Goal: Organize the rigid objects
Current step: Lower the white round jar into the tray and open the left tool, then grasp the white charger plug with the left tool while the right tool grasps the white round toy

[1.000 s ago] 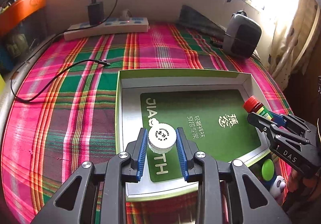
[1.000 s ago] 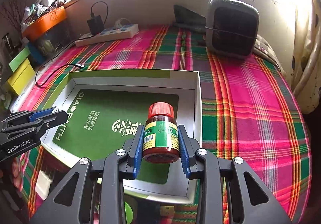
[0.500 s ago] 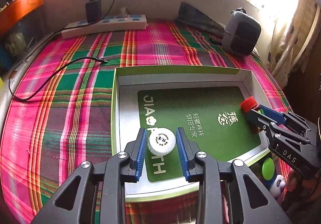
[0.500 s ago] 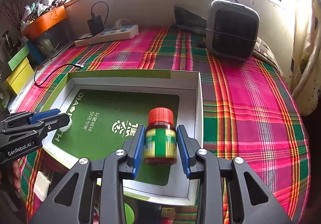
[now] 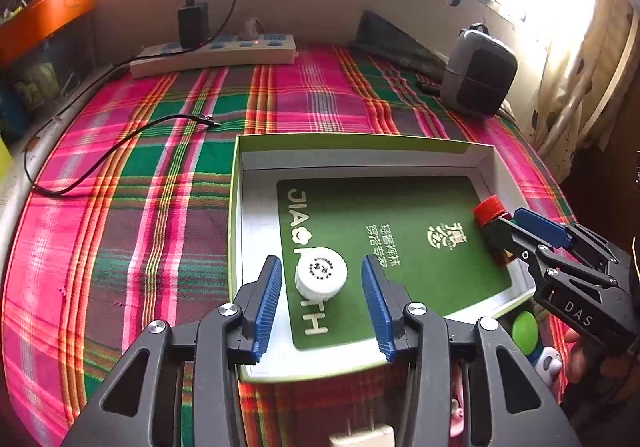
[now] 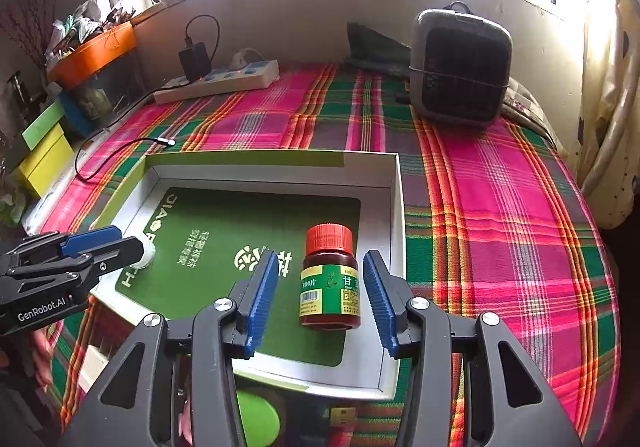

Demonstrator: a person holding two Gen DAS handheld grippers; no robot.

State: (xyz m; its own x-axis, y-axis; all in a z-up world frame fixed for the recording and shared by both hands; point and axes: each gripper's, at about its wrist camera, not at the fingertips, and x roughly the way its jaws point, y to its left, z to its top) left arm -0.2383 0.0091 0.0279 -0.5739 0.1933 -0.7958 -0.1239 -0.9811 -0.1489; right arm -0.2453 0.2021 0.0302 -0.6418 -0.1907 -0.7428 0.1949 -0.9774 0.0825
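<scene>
Bottles: white bottle (image 5: 321, 275) and red-capped bottle (image 6: 330, 277) stand upright in the box (image 6: 394, 207).
Jaws: both pairs have just been opening, now apart, bottles loose between them.
Risk: a pad clips a bottle on withdrawal and tips it.

A pink, green and orange plaid cloth (image 6: 500, 207) covers the surface. Along its far edge, against the wall, lies a white power strip (image 5: 212, 55) with a black charger (image 5: 193, 25) plugged in. The charger's black cable (image 5: 120, 145) loops across the cloth's left side and ends loose. Near the far right corner stands a grey and black boxy appliance (image 6: 460, 67), with a dark folded fabric (image 5: 392, 43) just left of it. An orange tray (image 6: 94, 53) sits beyond the far left edge.
</scene>
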